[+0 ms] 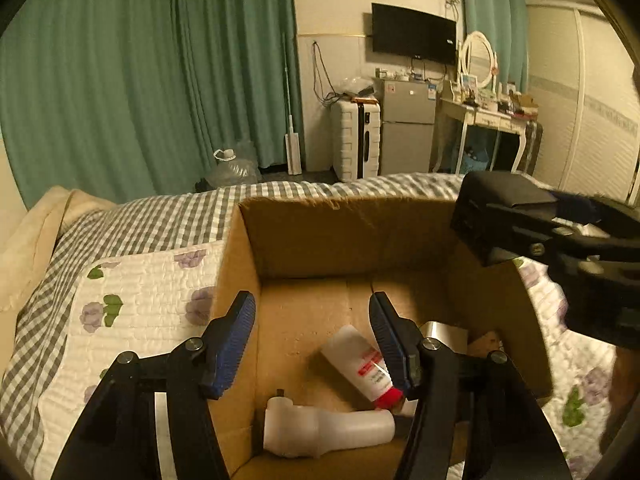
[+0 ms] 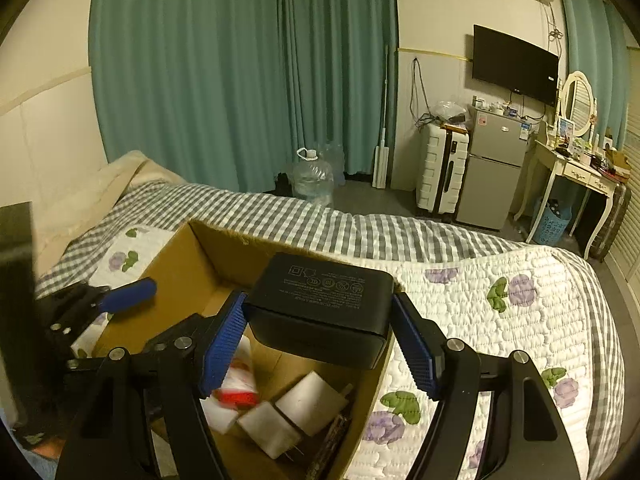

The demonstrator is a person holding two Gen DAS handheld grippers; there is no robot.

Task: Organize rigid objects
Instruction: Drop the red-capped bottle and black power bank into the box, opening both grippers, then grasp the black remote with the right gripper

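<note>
From the left wrist view, the left gripper [image 1: 312, 320] hangs with its jaws spread wide and nothing between them, over the near left corner of one open cardboard box [image 1: 348, 228] that sits on the bed [image 1: 152, 216]. Inside the box I count one white tube with a red cap [image 1: 360, 360], one translucent white bottle [image 1: 320, 430] lying on its side, and the corner of one silvery block [image 1: 444, 332]. At the upper right, the black power adapter [image 1: 500, 208] hovers over the box's right wall, carried by the right gripper [image 1: 592, 248]. From the right wrist view, the right gripper [image 2: 320, 328] is clamped on the black power adapter [image 2: 320, 300], held above the box [image 2: 188, 280]; below lie two white charger cubes [image 2: 288, 412] and the red-capped tube [image 2: 236, 396], blurred. The bed carries a grey checked cover and a floral quilt [image 2: 500, 320]. Beyond stand green curtains [image 2: 240, 72], one wall television [image 2: 514, 64], one small fridge [image 2: 494, 168], one white suitcase [image 2: 440, 168] and one dressing table [image 2: 576, 168].
</note>
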